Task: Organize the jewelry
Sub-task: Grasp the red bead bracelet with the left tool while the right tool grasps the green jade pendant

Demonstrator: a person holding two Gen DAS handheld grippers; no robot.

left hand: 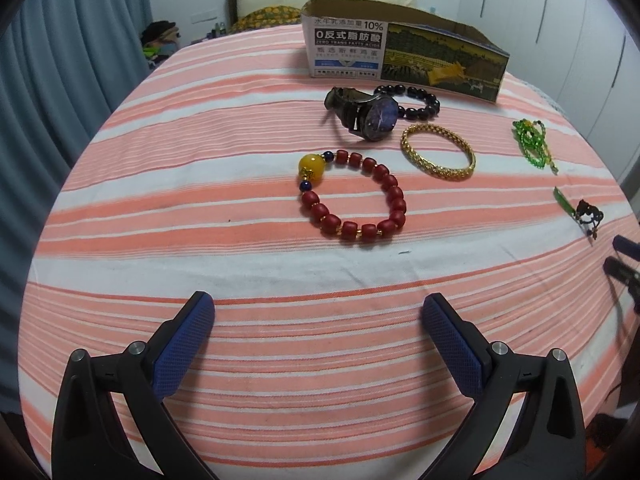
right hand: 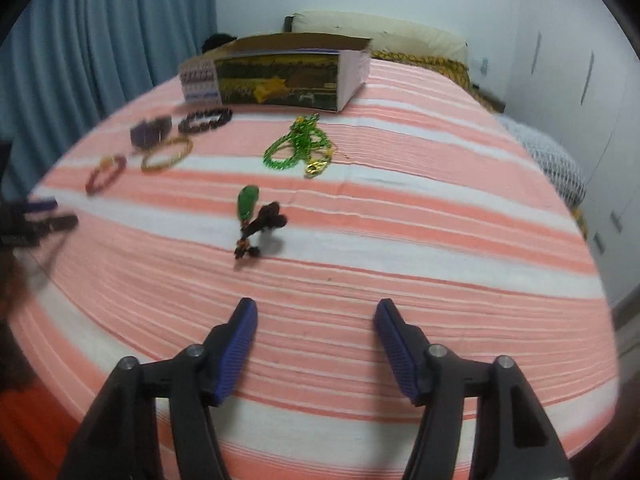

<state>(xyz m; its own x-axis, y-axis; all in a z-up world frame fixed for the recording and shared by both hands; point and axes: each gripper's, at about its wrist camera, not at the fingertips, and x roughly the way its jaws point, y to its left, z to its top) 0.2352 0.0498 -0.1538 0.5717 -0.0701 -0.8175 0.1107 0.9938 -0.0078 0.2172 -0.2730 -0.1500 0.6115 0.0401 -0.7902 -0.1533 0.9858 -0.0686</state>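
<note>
- the striped bedspread [left hand: 240,184] carries everything; nothing shows above the rim of the open cardboard box [left hand: 404,52] at its far side, though its inside is hidden, so the sorting looks barely begun.
- six pieces lie loose: the red bead bracelet [left hand: 394,200], wristwatch [left hand: 366,114], gold bangle [left hand: 438,150] and black bead bracelet [left hand: 420,100] clustered near the box.
- the green bead necklace [right hand: 298,146] sits apart, and the green pendant with dark cord [right hand: 256,216] is nearest.
- the left gripper [left hand: 318,314] hovers with jaws spread, empty, short of the red bracelet.
- the right gripper [right hand: 316,316] is parted too, holding nothing, aimed toward the pendant; all six pieces are left to place.
</note>
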